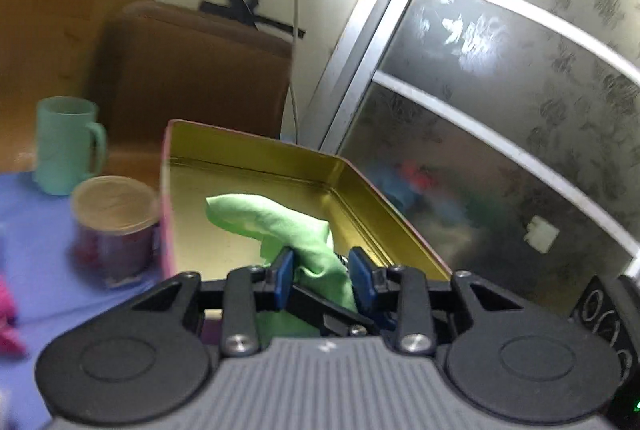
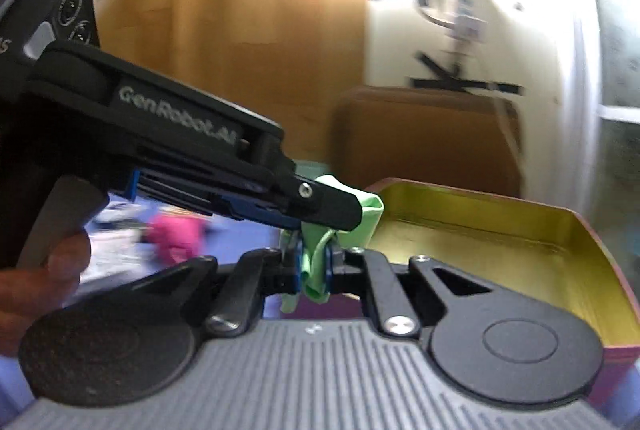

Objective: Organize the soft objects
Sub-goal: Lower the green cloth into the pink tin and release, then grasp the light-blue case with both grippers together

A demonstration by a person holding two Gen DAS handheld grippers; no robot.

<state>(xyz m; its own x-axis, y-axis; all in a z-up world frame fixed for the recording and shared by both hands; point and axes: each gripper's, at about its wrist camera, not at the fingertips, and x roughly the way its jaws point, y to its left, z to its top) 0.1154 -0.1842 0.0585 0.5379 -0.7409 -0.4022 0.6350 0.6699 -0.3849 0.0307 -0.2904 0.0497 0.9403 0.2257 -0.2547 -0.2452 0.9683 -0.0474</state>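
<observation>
The left tool (image 1: pixel 322 280) has its blue pads (image 1: pixel 283 272) narrowed around a bunched green cloth (image 1: pixel 280 220); the fabric fills the gap between them, so it appears gripped. The right tool (image 2: pixel 312 272) is nearly closed and pinches a fold of the same green cloth (image 2: pixel 316 262), with the left tool's black body crossing in from the left of the right wrist view and meeting the cloth just above it.

So both tools hold one piece, close together. From the left tool the cloth runs forward and a little left, its free rounded end hanging over the gold interior of the open tin box (image 1: pixel 248 165). The box sits directly ahead of both tools on the blue-covered worktop (image 1: pixel 36 230), and its long axis runs away from the left tool. The left tool seems nearer the box interior, so lowering and releasing there looks like the coming step.

A teal mug (image 1: pixel 66 145) and a round can (image 1: pixel 116 226) stand left of the box; a pink soft object (image 2: pixel 176 232) lies on the worktop further left.
</observation>
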